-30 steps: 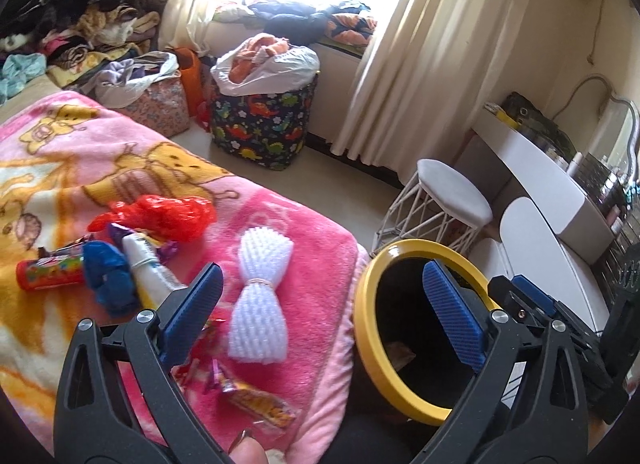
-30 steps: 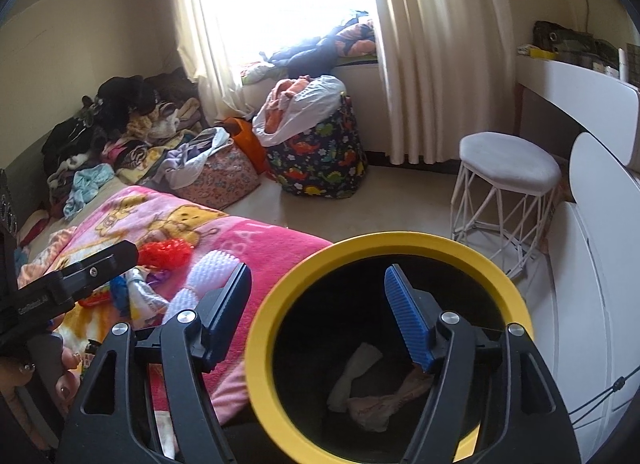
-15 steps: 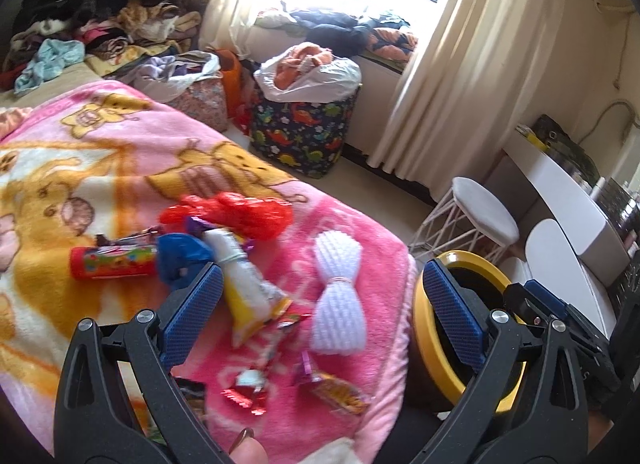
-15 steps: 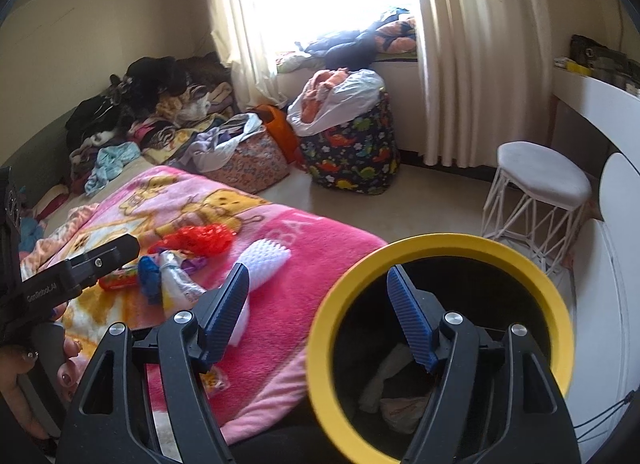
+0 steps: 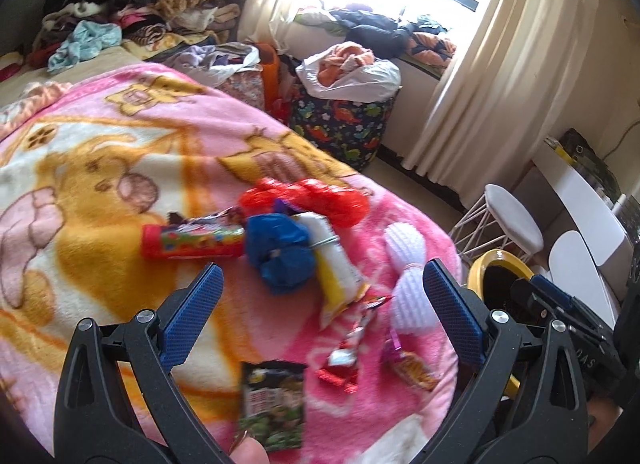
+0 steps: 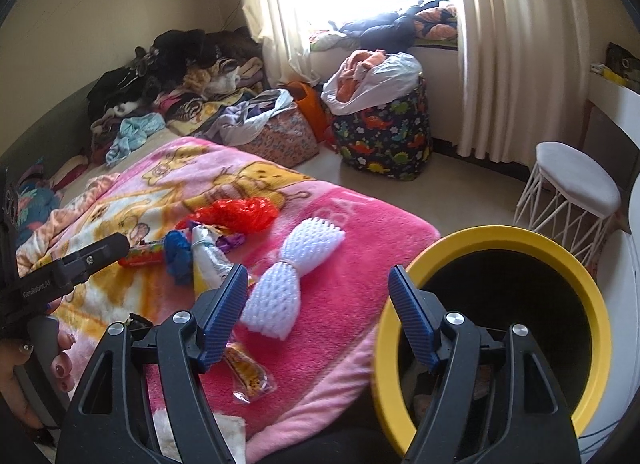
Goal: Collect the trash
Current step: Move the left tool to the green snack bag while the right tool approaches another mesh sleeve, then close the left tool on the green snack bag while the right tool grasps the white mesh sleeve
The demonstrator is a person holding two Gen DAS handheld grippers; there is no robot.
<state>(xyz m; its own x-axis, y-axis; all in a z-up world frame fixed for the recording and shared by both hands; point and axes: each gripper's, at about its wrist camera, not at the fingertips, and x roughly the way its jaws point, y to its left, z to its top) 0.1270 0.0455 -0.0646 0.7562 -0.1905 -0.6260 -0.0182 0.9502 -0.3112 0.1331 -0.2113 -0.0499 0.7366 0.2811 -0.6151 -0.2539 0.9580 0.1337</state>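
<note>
A bed is covered by a pink cartoon blanket (image 5: 120,167), on which the trash is scattered. Beside the bed's corner a yellow-rimmed bin (image 6: 588,296) is seen. On the blanket lie a red plastic bag (image 5: 316,199), a white foam net (image 6: 292,284), a blue bag (image 5: 280,256) and a red candy tube (image 5: 192,242), with small wrappers (image 5: 344,360) nearer. The left gripper (image 5: 320,304) is held with jaws wide apart over the blanket, nothing between them. The right gripper (image 6: 316,312) is likewise parted and empty, above the bed's edge.
</note>
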